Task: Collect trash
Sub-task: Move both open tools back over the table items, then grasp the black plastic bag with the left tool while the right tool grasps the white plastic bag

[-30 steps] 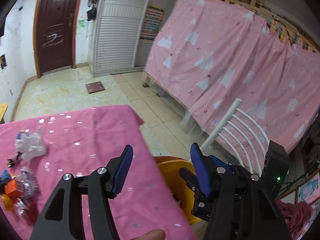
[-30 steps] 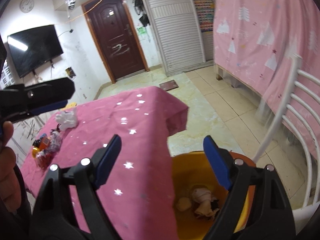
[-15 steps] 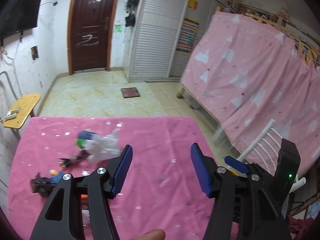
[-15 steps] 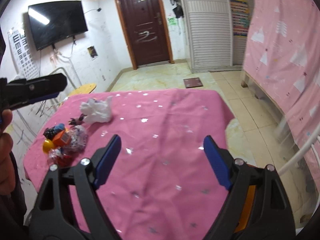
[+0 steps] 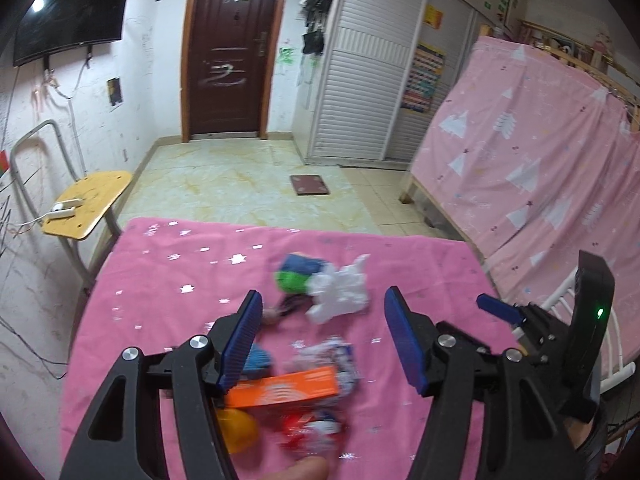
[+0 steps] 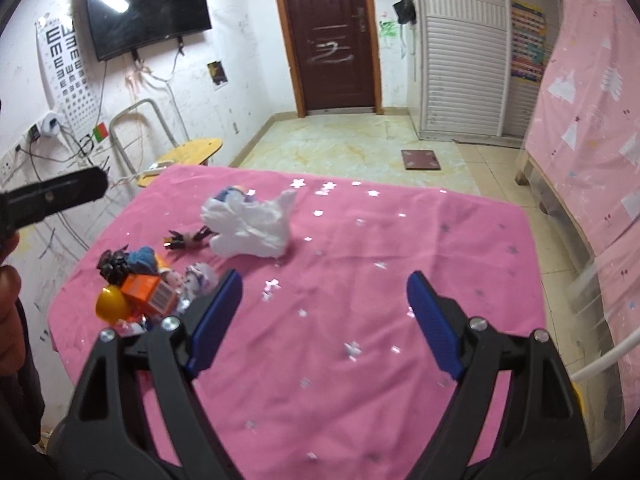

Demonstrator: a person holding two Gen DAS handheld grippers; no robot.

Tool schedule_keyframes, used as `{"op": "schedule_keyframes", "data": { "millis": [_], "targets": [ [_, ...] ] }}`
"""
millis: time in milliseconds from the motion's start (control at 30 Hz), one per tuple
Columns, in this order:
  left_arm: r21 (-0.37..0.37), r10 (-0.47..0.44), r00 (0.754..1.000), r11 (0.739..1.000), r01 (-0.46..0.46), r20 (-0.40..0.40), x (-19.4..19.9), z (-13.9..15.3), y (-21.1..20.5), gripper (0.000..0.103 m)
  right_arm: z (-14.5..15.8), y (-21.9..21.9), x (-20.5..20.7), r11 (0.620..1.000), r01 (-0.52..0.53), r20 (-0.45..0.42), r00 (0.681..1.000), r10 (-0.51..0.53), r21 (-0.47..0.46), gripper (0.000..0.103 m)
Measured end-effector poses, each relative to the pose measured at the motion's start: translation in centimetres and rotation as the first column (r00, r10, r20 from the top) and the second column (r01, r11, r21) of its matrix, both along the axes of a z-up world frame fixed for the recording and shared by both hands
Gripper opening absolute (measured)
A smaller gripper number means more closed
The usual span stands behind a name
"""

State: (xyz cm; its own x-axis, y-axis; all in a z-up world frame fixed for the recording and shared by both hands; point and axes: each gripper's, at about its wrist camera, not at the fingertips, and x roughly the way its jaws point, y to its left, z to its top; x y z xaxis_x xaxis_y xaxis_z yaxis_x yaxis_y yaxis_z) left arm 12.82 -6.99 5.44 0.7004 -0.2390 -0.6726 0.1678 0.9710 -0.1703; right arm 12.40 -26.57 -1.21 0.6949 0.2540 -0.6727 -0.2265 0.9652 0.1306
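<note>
Dark door (image 6: 334, 36) shut; black television (image 6: 146, 8) on wall; yellow chair (image 5: 86, 204) beside pink tablecloth (image 6: 400, 280).

Trash lies clustered at the left edge of the table (image 6: 360, 360): a box (image 6: 148, 292) and ball (image 6: 110, 304) nearest, a crumpled bag (image 6: 248, 224) farther in, toward the far edge; a chair (image 6: 188, 152) stands beyond the far-left corner.

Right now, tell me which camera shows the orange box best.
The right wrist view: the orange box is sharp, its barcode side showing, beside the yellow ball. The left wrist view shows it closer but blurred, partly behind a claw finger.
</note>
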Motion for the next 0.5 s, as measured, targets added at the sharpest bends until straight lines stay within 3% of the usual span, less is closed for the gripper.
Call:
{"op": "schedule_keyframes", "data": {
  "millis": [233,500],
  "targets": [
    [0.019,0.079,0.996,0.997,-0.078,-0.040,0.8,-1.9,5.3,0.057,-0.7,3.4,2.4,0.998,-0.055,-0.025,0.998,0.055,-0.018,0.081],
    [0.044,0.080,0.992,0.996,-0.076,-0.103,0.8,-5.2,8.2,0.057,-1.2,5.4,4.2,0.996,-0.082,-0.045,0.996,0.081,-0.030,0.081]
  ]
}}
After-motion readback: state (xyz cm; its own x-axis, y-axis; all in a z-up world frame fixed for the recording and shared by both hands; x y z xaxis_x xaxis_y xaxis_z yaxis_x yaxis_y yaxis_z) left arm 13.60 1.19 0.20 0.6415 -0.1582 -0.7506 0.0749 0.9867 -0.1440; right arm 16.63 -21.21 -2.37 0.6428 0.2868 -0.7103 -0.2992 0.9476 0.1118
